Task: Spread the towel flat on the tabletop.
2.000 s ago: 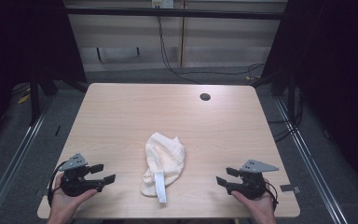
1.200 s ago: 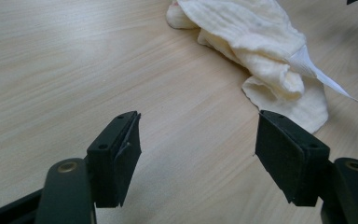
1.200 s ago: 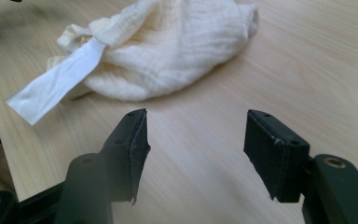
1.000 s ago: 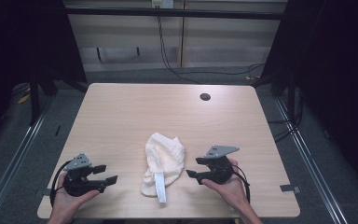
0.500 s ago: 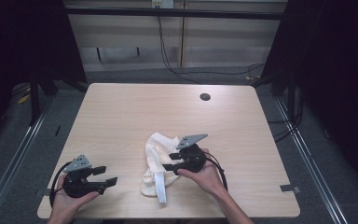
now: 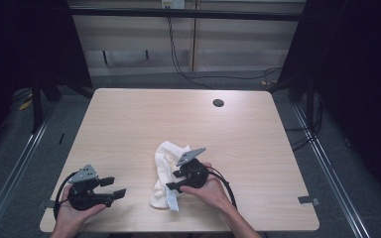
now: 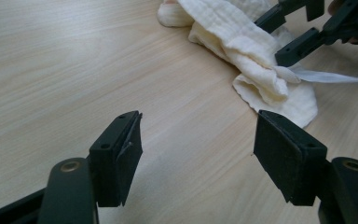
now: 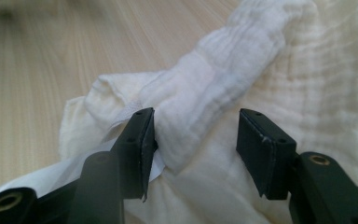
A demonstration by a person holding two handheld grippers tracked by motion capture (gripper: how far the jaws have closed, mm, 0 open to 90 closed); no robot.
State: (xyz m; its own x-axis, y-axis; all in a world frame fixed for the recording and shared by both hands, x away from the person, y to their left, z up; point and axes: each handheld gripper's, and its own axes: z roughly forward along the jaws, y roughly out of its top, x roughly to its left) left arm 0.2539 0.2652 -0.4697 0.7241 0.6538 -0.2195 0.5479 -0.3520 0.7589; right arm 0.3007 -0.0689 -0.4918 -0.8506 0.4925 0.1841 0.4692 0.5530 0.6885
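Light wooden rectangular table point(image 6: 129, 119) with a round dark grommet hole point(image 6: 218, 103) near its far edge — black cables point(image 6: 188, 74) trail over the grey floor point(image 6: 129, 82) behind it.

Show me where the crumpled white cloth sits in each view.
High view: white cloth at the table's near middle.
Left gripper view: cloth upper right, beyond the jaws.
Right gripper view: cloth centre, a fold between the jaws.
Shared landmark: its thin white tag strip.
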